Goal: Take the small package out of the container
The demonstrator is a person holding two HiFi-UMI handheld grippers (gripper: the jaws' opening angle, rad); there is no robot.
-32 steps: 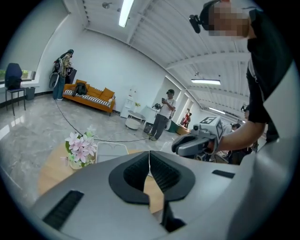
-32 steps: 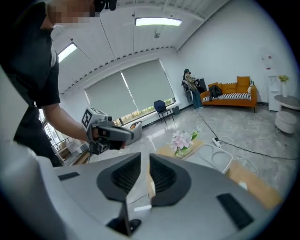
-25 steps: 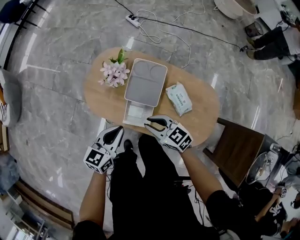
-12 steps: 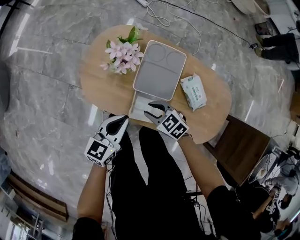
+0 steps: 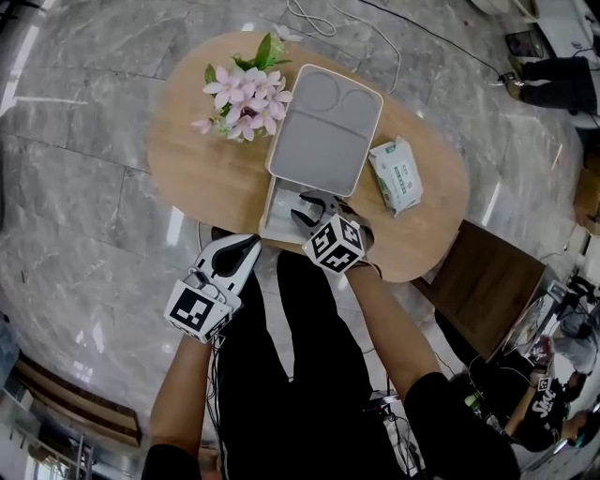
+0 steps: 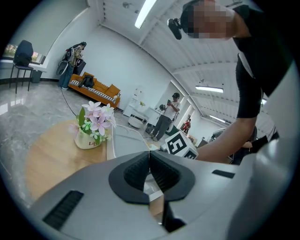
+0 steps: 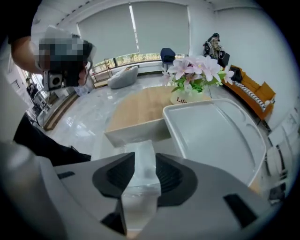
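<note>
A white container lies on the oval wooden table, its grey lid covering the far part and leaving the near end uncovered. My right gripper reaches into that uncovered end. Its jaws are opening, and in the right gripper view a small clear package shows between the pads without being pressed. The container's near wall and lid lie just ahead of my right gripper. My left gripper hangs off the table's near edge, shut and empty, as the left gripper view shows.
A pot of pink flowers stands left of the container. A green-and-white wipes pack lies to its right. A brown stool stands beside the table at lower right. Cables run over the marble floor beyond. People stand at the far right.
My right gripper has moved forward from the table's near edge into the container's uncovered end, and its jaws have widened. The left gripper has stayed near the table edge.
</note>
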